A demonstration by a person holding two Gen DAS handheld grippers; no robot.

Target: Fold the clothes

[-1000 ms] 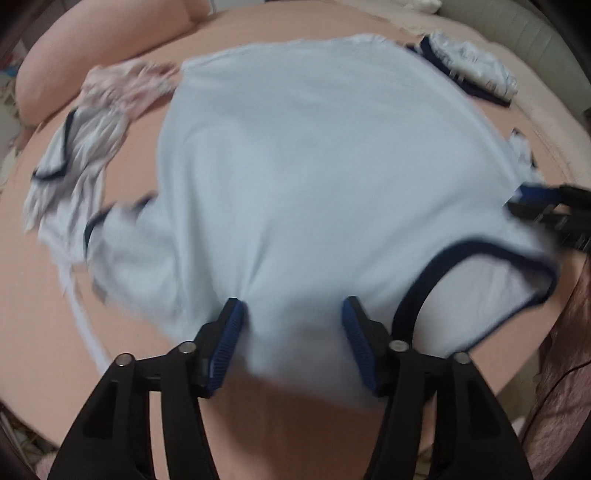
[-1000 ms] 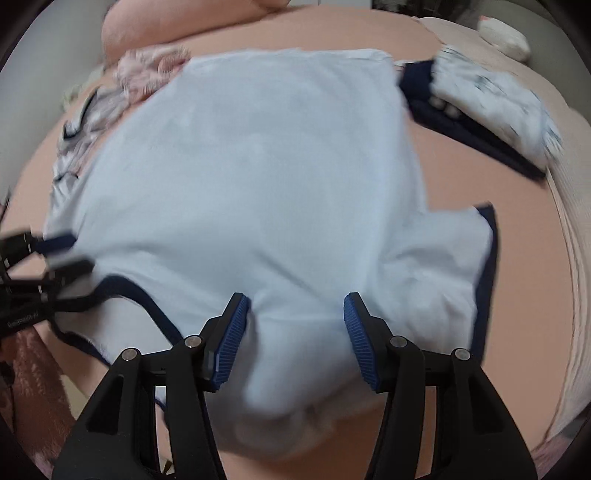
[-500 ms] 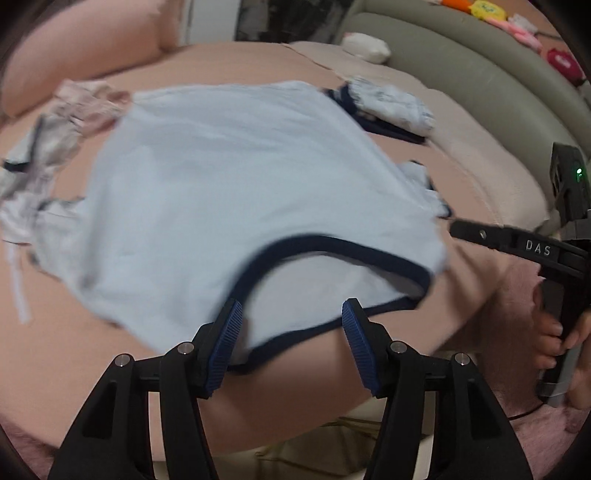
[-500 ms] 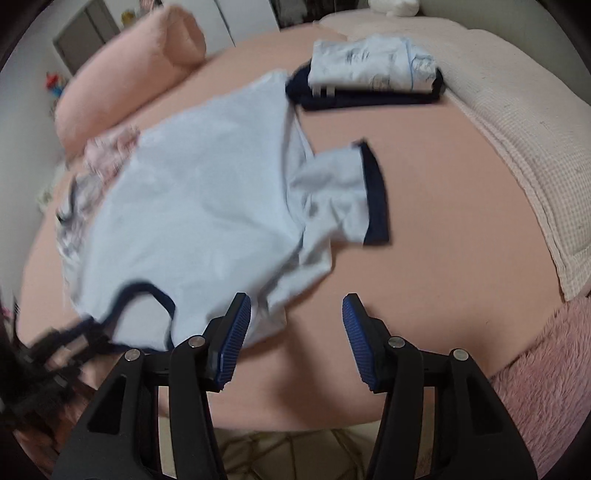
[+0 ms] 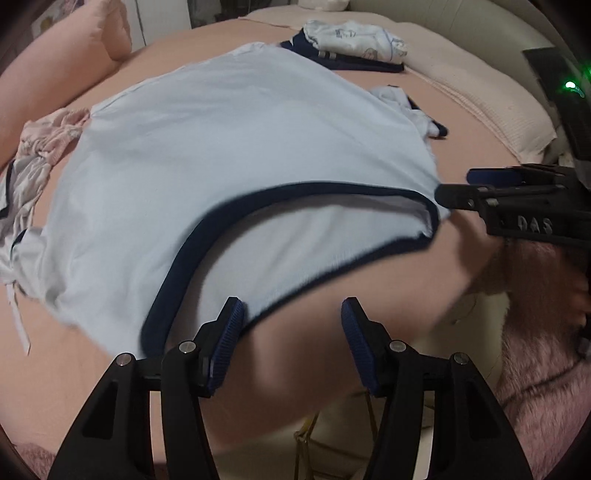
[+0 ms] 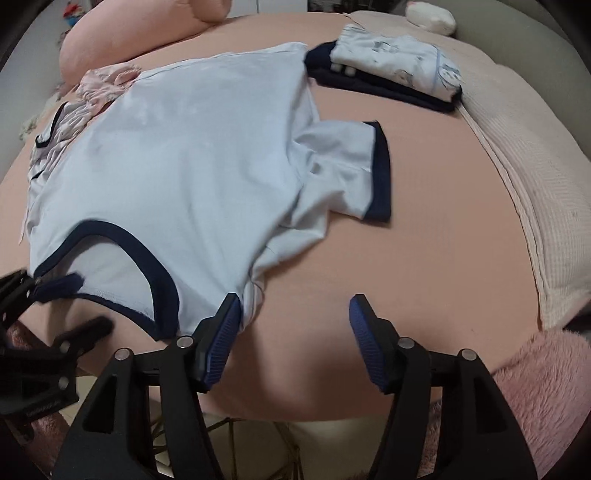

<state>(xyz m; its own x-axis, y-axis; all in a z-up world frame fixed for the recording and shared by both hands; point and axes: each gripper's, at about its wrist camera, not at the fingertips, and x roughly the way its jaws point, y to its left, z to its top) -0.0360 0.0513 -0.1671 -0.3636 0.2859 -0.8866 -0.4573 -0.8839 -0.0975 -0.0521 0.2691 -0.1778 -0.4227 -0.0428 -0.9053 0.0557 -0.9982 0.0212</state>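
Note:
A light blue T-shirt with a navy collar lies spread on the pink bed. Its navy-cuffed sleeve sticks out to the right. My left gripper is open over the bed's near edge, its left pad beside the collar rim, and it grips nothing. My right gripper hangs over bare sheet with its jaws opening, the left pad just at the shirt's shoulder corner. Each gripper shows in the other's view: the right gripper by the collar's right end, the left gripper at its left end.
A folded stack of navy and white printed clothes lies at the far right. Crumpled pink and grey garments sit at the far left, below a pink pillow. A cream blanket borders the right side, and pink fluffy fabric lies by the near edge.
Both grippers have drawn back toward the bed's near edge. The shirt fabric that lay between their jaws is now outside them. The right jaws stand a little wider.

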